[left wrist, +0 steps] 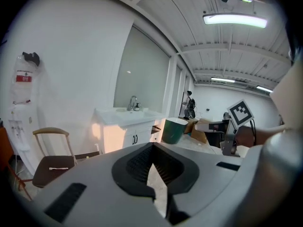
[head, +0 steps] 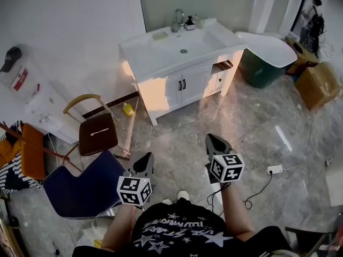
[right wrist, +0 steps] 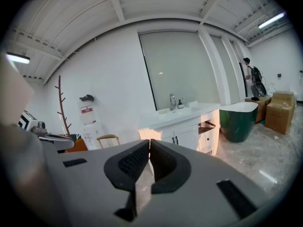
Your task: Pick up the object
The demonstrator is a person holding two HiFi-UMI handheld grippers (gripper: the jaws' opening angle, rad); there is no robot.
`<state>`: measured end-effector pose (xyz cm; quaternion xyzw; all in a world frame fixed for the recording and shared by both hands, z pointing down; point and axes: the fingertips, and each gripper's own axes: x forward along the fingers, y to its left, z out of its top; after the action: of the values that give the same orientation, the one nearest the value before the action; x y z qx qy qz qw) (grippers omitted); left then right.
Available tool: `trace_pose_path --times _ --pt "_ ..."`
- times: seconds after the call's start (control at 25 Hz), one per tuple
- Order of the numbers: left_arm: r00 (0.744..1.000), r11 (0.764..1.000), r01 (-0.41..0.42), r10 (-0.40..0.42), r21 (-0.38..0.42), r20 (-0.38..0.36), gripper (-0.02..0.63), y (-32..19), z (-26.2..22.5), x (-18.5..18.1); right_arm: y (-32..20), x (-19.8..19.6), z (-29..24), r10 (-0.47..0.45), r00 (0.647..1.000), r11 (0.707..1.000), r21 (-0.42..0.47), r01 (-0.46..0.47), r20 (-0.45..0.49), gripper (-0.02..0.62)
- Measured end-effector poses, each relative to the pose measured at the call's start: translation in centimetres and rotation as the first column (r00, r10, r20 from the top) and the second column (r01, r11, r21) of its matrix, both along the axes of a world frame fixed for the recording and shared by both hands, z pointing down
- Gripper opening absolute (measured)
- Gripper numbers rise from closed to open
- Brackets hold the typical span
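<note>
My left gripper [head: 147,158] and right gripper [head: 212,139] are held side by side above the marble floor, both pointing toward a white vanity [head: 161,87] a few steps ahead. Both are shut with nothing between the pads. In the left gripper view the left gripper's [left wrist: 151,149] tips meet, and in the right gripper view the right gripper [right wrist: 149,144] is shut too. A faucet [head: 177,19] and a small soap bottle [head: 189,23] stand at the sink's back edge. A small yellow object [head: 128,109] lies on the floor left of the vanity.
A brown chair [head: 98,133] and a blue chair [head: 83,189] stand at my left. A green tub [head: 260,69] and cardboard boxes [head: 317,84] sit at the right of the vanity. A power strip [head: 274,169] with a cable lies on the floor at my right.
</note>
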<state>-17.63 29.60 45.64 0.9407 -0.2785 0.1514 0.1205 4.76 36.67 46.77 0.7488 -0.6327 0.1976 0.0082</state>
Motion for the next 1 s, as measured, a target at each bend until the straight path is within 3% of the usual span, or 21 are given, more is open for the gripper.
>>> trace_pose_path --times 0.12,0.32,0.52,0.76,1.0 --pt "1.000 1.000 0.011 -0.011 0.016 0.004 0.015 0.1 0.3 0.7 -0.6 0.9 0.6 -0.036 0.999 0.999 0.003 0.036 -0.003 0.020" --pt "0.998 0.998 0.065 -0.065 0.002 0.021 0.015 -0.5 0.9 0.7 -2.2 1.4 1.0 -0.076 0.997 0.997 0.004 0.076 0.001 0.160" --pt "0.993 0.994 0.111 -0.110 -0.013 0.036 0.015 -2.9 1.5 -0.1 -4.8 1.4 1.9 -0.104 0.995 0.994 -0.028 0.104 0.008 0.246" --pt "0.988 0.987 0.154 -0.153 -0.035 0.029 0.015 -7.9 2.2 -0.2 -9.0 1.9 3.1 -0.112 0.993 0.992 -0.055 0.113 0.022 0.270" --pt "0.991 0.990 0.134 -0.133 -0.032 0.034 0.015 -16.1 3.7 2.2 -15.9 4.1 4.0 -0.093 0.995 0.993 -0.075 0.095 0.020 0.270"
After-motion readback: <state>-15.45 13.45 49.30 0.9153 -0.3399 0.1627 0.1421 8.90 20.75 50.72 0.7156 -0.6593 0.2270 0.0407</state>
